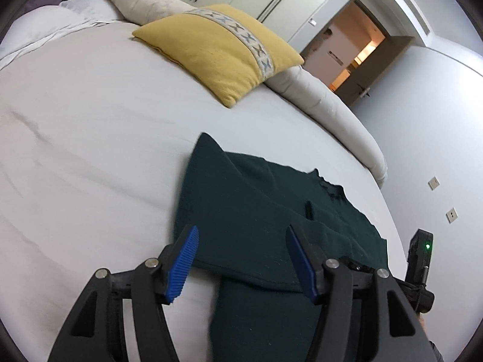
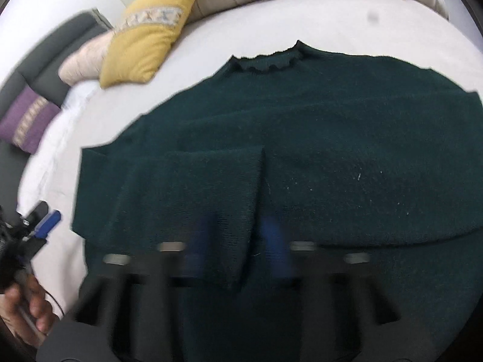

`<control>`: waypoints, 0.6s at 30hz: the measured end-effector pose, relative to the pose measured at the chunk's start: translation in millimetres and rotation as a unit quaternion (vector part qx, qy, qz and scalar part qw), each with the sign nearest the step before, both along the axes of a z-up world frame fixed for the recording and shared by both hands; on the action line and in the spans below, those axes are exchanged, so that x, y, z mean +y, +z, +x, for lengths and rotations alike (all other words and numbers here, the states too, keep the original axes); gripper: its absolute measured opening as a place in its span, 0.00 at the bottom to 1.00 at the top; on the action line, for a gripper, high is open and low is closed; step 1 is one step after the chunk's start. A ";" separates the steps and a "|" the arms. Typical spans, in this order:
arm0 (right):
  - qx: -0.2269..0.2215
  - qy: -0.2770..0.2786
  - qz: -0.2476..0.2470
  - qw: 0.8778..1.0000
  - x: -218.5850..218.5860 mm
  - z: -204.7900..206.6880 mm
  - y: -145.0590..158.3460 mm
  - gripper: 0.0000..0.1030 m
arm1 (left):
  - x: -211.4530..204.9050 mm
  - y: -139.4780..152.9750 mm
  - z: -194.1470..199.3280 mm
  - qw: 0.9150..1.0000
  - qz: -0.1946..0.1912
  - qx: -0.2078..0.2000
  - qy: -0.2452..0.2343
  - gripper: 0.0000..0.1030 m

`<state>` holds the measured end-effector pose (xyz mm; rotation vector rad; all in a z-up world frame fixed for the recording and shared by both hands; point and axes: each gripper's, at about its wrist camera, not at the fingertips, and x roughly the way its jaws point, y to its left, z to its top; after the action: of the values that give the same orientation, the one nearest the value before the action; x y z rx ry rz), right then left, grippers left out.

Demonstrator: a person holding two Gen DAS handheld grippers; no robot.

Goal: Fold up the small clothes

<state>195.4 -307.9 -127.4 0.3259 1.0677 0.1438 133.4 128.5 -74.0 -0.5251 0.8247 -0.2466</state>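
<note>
A dark green knit sweater (image 1: 256,211) lies flat on the white bed sheet (image 1: 90,150), with a sleeve folded across its body. My left gripper (image 1: 241,235) hovers open just above the sweater's near edge, with nothing between its blue pads (image 1: 184,262). In the right wrist view the sweater (image 2: 302,135) fills the middle, collar at the far side. My right gripper (image 2: 238,247) is low over the folded sleeve, whose edge runs between the blurred blue fingers (image 2: 274,241). The blur hides whether they press on the cloth.
A yellow cushion (image 1: 217,51) and a rolled beige duvet (image 1: 332,111) lie at the far side of the bed. A purple cushion (image 2: 27,120) is at the far left. A hand (image 2: 27,310) holds the left gripper (image 2: 46,220). An open doorway (image 1: 356,51) is beyond the bed.
</note>
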 end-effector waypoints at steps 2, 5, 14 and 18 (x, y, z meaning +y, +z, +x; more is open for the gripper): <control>-0.007 0.011 -0.020 1.000 6.5 -1.7 8.3 0.06 | 2.5 -0.2 2.2 1.000 -0.005 0.000 0.006 0.61; -0.028 0.030 -0.041 0.998 11.7 -9.5 30.8 0.06 | 3.3 0.5 10.9 1.000 -0.007 -0.001 0.010 0.62; -0.074 -0.013 -0.037 0.996 -62.0 2.5 80.1 0.06 | -3.1 -1.4 48.3 1.000 0.016 0.014 0.015 0.75; -0.041 -0.042 -0.046 0.997 -100.9 13.7 54.1 0.06 | -13.2 -17.5 65.9 0.999 0.032 0.038 0.015 0.75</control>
<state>209.1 -408.8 -73.3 0.2791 0.9737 0.0315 199.3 115.3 -91.5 -0.4893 0.8951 -0.1734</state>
